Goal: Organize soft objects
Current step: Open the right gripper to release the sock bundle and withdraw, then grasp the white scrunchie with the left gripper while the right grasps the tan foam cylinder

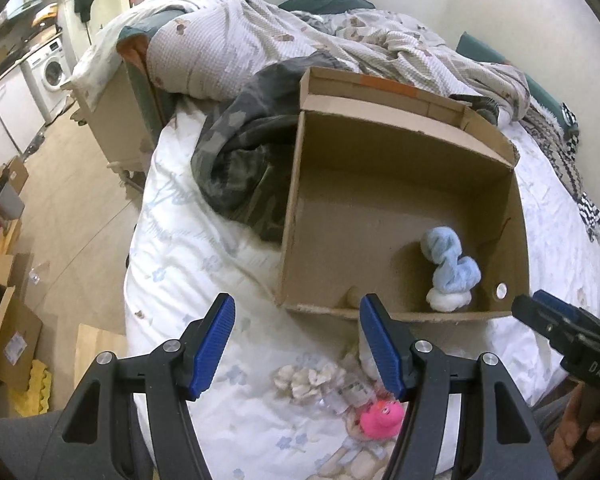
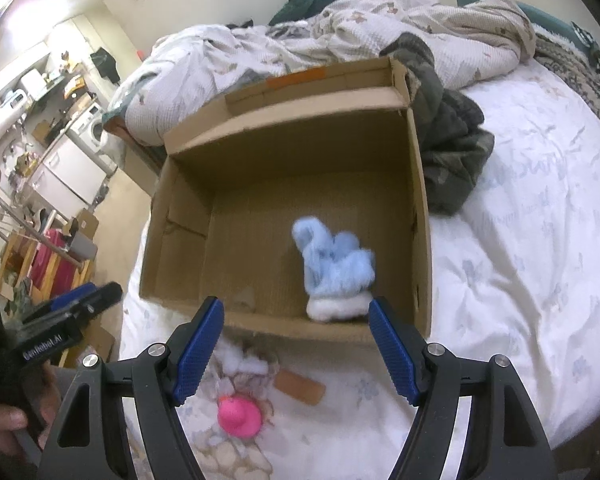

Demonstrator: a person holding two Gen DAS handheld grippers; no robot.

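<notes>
Both claws released, right claw (image 2: 296, 316) just short of blue sock (image 2: 334, 266) in cardboard box (image 2: 420, 208)

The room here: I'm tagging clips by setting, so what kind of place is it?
Probably a small studio flat's bedroom area: a bed with rumpled bedding holds the cardboard box, and a washing machine stands beyond it against the wall.

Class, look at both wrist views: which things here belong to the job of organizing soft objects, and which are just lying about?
Part of the job:
cardboard box
blue and white fluffy item inside the box
pink plush toy on the bed
cream fluffy item beside it
left gripper and right gripper, both open, nothing between the fingers

Just lying about:
camouflage garment
crumpled bedding
washing machine
</notes>
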